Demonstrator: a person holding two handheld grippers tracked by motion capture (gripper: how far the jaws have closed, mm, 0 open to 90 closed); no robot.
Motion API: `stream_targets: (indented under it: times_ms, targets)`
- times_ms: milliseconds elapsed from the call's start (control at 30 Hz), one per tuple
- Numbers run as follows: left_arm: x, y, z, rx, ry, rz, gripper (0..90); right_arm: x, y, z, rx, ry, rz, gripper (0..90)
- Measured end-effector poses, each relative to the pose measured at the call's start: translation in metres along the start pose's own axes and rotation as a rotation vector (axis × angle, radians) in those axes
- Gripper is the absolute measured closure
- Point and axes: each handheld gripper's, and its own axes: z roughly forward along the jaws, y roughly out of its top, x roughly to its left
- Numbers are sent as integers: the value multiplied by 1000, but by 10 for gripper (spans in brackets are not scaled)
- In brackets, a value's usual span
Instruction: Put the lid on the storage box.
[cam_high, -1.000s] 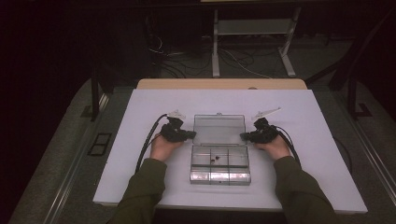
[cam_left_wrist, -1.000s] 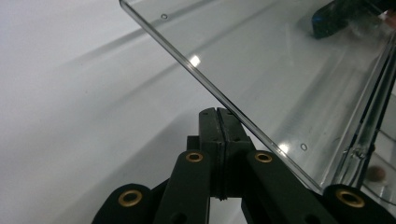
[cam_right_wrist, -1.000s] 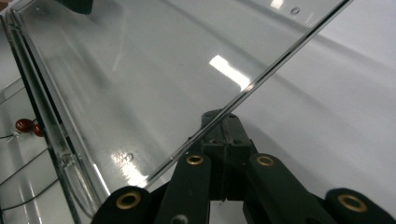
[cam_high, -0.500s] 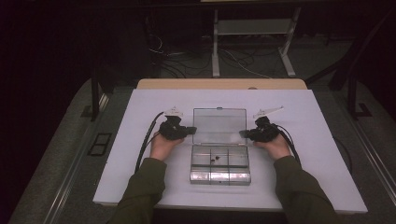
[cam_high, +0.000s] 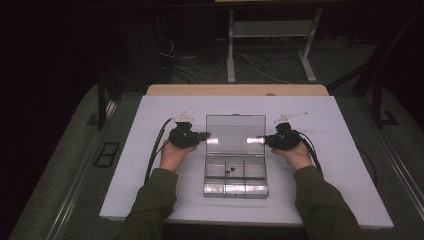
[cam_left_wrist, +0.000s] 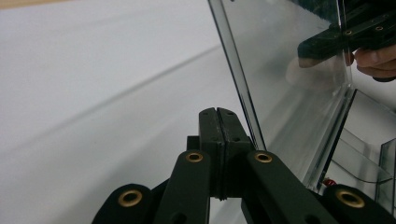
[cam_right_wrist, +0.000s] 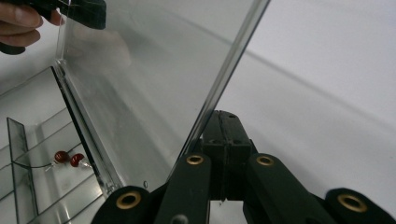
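A clear plastic compartment box (cam_high: 235, 189) lies in the middle of the white table, and its see-through lid (cam_high: 235, 131) stands raised at the back. Two small red pieces (cam_high: 231, 170) (cam_right_wrist: 67, 157) lie in one middle compartment. My left gripper (cam_high: 206, 135) (cam_left_wrist: 218, 122) is shut with nothing between its jaws, and its tip rests against the lid's left edge (cam_left_wrist: 243, 93). On the other side my right gripper (cam_high: 260, 138) (cam_right_wrist: 226, 126) is also shut on nothing, its tip against the lid's right edge (cam_right_wrist: 224, 79). Each gripper view shows the opposite gripper through the lid.
The box sits on a white board (cam_high: 150, 175) with bare room on both sides and in front. A wooden table edge (cam_high: 235, 90) runs behind it. Beyond are floor cables and a metal stand (cam_high: 270, 30). Black cables (cam_high: 155, 150) trail from each gripper.
The lid has swung up to stand more upright than a second ago. Both grippers stay at its side edges, shifted only slightly.
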Motion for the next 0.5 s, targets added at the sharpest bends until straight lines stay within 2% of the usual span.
stream_targets:
  times_ms: [267, 500]
  targets:
    - [-1, 1, -2, -16, -10, -2, 887, 2, 6, -6, -39, -2, -7, 889]
    - [3, 1, -18, -17, 13, -5, 767, 4, 9, -9, -64, -1, 5, 890]
